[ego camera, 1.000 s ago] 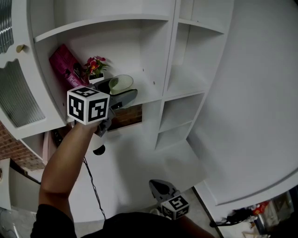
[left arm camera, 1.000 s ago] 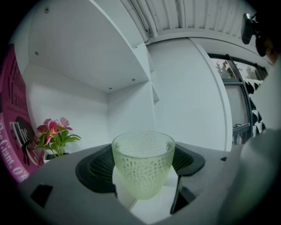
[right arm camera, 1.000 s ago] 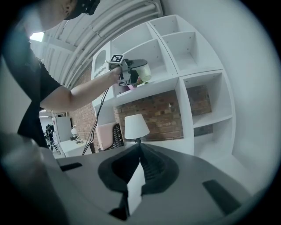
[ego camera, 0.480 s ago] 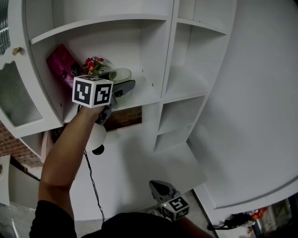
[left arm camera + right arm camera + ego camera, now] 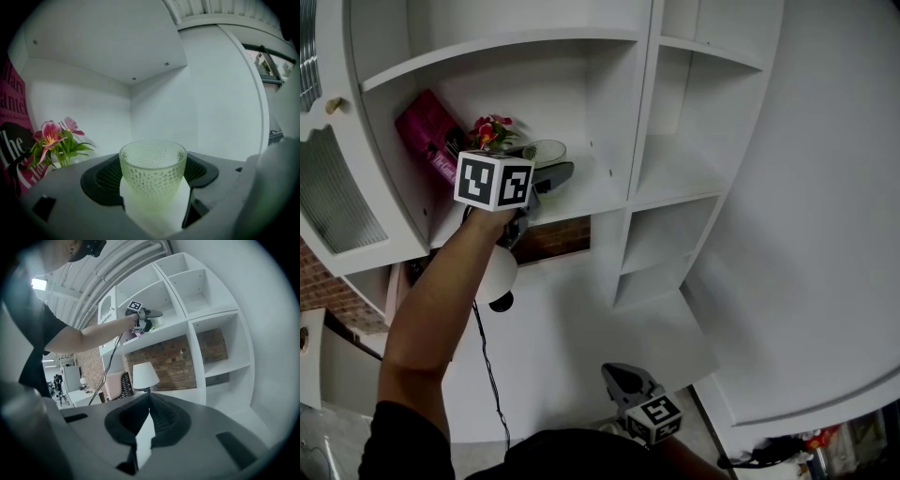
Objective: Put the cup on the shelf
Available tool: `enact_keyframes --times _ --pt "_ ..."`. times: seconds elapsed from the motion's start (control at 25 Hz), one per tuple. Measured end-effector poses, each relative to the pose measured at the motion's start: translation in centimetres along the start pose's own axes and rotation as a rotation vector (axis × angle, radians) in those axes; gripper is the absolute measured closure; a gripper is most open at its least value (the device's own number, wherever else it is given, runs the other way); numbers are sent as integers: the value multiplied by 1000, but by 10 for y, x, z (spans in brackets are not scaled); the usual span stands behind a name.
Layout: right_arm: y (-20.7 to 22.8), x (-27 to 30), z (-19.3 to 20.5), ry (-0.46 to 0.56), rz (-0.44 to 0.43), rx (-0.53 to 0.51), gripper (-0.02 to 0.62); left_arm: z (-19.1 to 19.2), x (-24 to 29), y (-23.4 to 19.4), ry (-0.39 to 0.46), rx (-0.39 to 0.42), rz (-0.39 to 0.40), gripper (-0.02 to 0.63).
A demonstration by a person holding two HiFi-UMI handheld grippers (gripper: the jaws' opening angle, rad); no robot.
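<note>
White shelving over a brick wall fills the room ahead. Closest to the body, the right gripper hangs low, its fingers pressed together with nothing between them. It has no part in this step and sits well apart from the work, probably parked to stay out of the way.

Further up, the person's arm stretches past a white lamp to the left gripper, which has reached into the open compartment. Its fingers are clamped on the cup, a pale green dimpled glass, gripping low on its sides so the mouth stays upright and level for setting down. The cup is over the shelf board, but I cannot tell whether its base touches it, since the gripper body hides that spot.

Beyond the cup and to its left stand pink flowers, with a pink book leaning against the compartment's side wall. The cup is held to the right of both, seemingly to land on bare board without knocking them.
</note>
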State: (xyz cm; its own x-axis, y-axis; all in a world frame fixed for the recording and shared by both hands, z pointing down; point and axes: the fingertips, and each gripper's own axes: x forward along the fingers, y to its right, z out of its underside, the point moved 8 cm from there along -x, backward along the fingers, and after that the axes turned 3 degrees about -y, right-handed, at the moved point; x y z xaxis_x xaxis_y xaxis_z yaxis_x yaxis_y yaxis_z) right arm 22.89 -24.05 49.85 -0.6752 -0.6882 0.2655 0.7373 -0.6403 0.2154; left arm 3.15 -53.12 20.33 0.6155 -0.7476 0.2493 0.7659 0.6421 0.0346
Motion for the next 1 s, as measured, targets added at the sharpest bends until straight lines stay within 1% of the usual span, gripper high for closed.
enact_keyframes --times 0.16,0.28,0.4,0.64,0.8,1.0 --pt "3 1 0 -7 -8 -12 591 1 2 -1 -14 -15 4 222" --pt "7 1 2 -3 -18 -11 591 4 5 -3 -31 -16 -12 222" --pt "8 0 2 -9 -23 -7 591 6 6 -4 -29 -20 -11 222" --pt "9 0 1 -18 -25 4 591 8 8 -4 -25 -12 9 222" --pt "8 0 0 -25 -18 -1 591 10 7 -5 -32 4 -2 221" --pt "3 2 0 -17 -14 -9 591 10 -1 -3 -24 14 20 215"
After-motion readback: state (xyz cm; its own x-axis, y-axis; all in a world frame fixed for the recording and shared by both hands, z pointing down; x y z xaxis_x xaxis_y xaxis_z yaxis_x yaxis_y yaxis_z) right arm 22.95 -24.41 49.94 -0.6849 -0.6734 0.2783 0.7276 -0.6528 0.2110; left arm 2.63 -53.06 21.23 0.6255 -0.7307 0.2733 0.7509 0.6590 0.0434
